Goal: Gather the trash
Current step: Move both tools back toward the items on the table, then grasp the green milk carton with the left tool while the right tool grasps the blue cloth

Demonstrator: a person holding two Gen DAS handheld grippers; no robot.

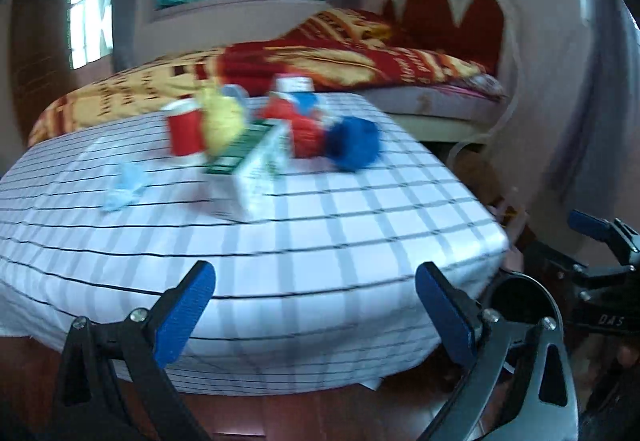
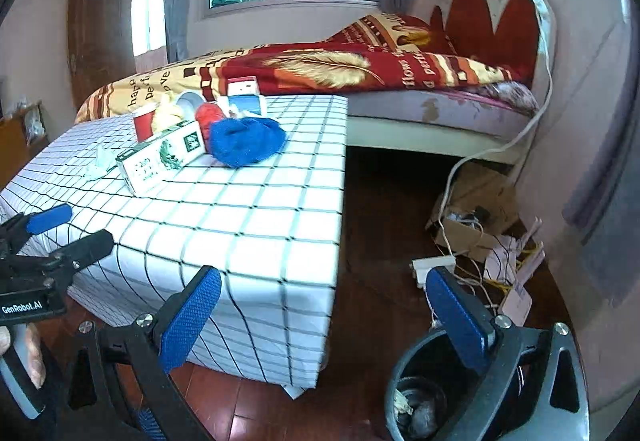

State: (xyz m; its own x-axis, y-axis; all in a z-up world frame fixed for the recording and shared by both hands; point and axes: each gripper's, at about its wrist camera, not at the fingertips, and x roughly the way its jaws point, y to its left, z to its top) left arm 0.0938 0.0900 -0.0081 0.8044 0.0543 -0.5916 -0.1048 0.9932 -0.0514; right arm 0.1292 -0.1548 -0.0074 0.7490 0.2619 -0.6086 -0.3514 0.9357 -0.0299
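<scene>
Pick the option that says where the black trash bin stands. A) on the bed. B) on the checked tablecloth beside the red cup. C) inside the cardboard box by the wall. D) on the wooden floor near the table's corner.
D: in the right wrist view the black trash bin stands on the wooden floor below the corner of the cloth-covered table, partly hidden behind the right gripper.

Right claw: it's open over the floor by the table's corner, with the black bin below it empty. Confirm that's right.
Not quite. The bin is not empty: the right wrist view shows crumpled scraps at its bottom. The rest stands: the right claw is open, over the floor by the table's corner.
</scene>
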